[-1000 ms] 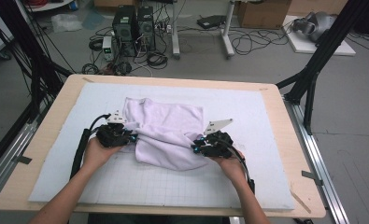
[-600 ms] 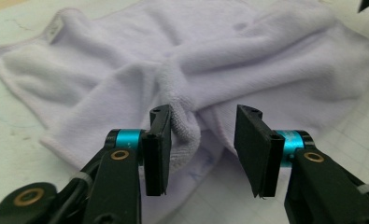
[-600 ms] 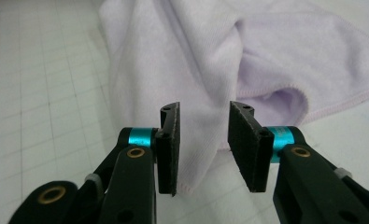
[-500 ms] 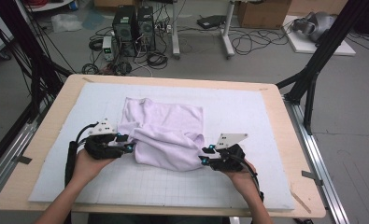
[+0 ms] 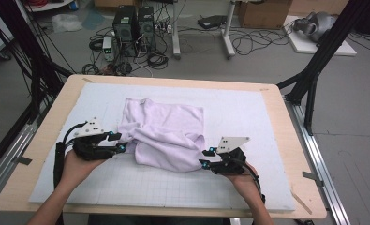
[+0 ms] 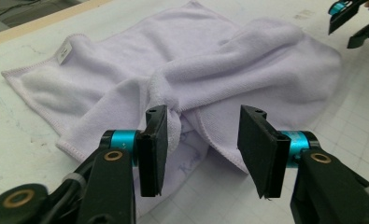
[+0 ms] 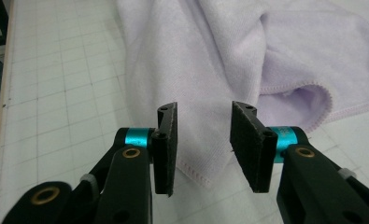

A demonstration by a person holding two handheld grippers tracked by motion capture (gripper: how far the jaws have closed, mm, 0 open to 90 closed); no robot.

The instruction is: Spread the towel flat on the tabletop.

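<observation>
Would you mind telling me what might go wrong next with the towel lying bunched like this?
1. The lavender towel is bunched in overlapping folds, so the left tongs, open at its twisted edge, may pinch two layers at once.
2. The right tongs stand open over one thin corner, so a shallow grip there could slip.

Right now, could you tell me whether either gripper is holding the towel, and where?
Neither holds it. The left gripper and right gripper stand open at the towel's edges.
</observation>
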